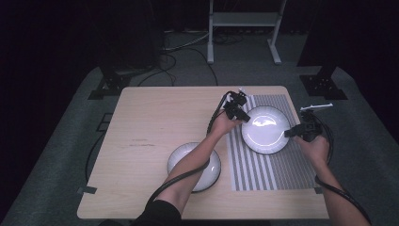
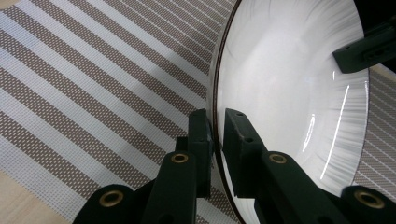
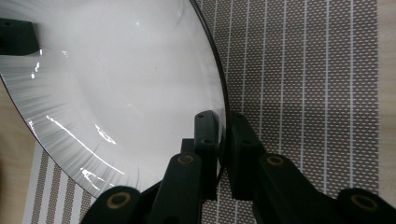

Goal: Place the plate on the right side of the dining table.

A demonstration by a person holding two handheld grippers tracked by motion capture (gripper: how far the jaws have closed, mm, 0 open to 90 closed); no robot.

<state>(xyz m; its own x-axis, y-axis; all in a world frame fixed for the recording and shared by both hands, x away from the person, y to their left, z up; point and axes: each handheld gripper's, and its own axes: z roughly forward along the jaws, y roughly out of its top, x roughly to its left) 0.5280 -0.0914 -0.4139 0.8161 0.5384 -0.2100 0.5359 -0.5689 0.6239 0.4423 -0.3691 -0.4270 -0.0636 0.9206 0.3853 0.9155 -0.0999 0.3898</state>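
Observation:
A white plate (image 1: pixel 266 129) with a dark rim lies over the striped placemat (image 1: pixel 273 165) at the table's right. My left gripper (image 1: pixel 241 117) is shut on the plate's left rim, one jaw inside and one outside the plate (image 2: pixel 289 93). My right gripper (image 1: pixel 289 133) is shut on the opposite, right rim of the plate (image 3: pixel 121 84). The right gripper's jaw tip (image 2: pixel 369 46) appears at the far rim in the left gripper view. The striped placemat (image 2: pixel 93 79) (image 3: pixel 303 70) lies beneath the plate in both gripper views.
A second white plate (image 1: pixel 207 176) sits on the bare wooden table (image 1: pixel 150 122) near the front centre, partly under the person's left forearm (image 1: pixel 188 162). Cables trail from both grippers. A metal stand (image 1: pixel 242 21) and floor cables are beyond the table.

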